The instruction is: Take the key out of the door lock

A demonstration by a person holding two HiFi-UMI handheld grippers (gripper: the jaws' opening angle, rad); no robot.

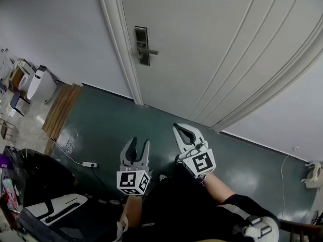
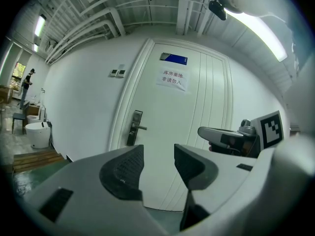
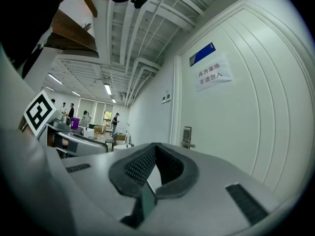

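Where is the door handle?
In the head view, the door handle sits high, left of middle, on the left edge of the white door, beside the door frame.

Lock plate (image 1: 142, 45) upper centre, at left edge of door (image 1: 212, 44); power strip (image 1: 89, 164) lower left, on floor (image 1: 151, 130).

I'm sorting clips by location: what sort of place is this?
Probably an indoor office or lab workspace. There is a closed white door with a lever lock and a paper notice, bare ceiling beams overhead, and people standing in an open room beyond.
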